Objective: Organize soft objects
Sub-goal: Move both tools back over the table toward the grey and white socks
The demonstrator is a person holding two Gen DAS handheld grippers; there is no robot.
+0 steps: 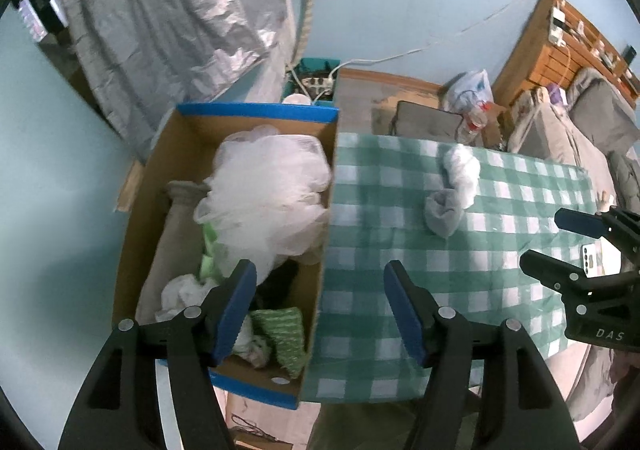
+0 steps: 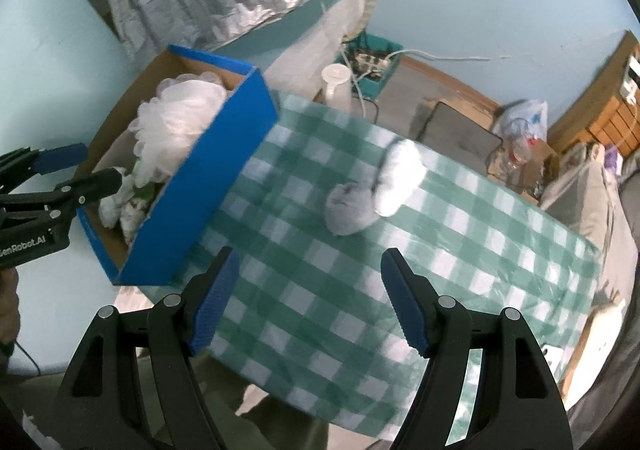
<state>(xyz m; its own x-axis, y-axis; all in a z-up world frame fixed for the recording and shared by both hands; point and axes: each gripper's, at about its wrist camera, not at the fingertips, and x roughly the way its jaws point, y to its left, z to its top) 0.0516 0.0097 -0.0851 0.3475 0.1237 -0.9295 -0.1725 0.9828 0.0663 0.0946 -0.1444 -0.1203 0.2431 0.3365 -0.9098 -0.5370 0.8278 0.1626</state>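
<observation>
A blue cardboard box (image 1: 132, 210) (image 2: 224, 154) stands at the left end of the green checked table (image 1: 400, 250) (image 2: 320, 290). It holds a white mesh bath pouf (image 1: 268, 194) (image 2: 176, 122), a green knitted cloth (image 1: 284, 334), white rags and a grey cloth. A grey sock (image 1: 444, 210) (image 2: 348, 206) and a white soft piece (image 1: 462, 166) (image 2: 400, 178) lie together on the table. My left gripper (image 1: 320, 290) is open above the box's right wall. My right gripper (image 2: 308, 290) is open above the table, short of the sock.
A phone (image 1: 596, 258) lies at the table's right edge. Beyond the table are a grey pad (image 1: 428, 118), a plastic bag with bottles (image 1: 472, 90), a teal crate with a power strip (image 2: 372, 58), a white jug (image 2: 336, 84) and a bed (image 1: 580, 130).
</observation>
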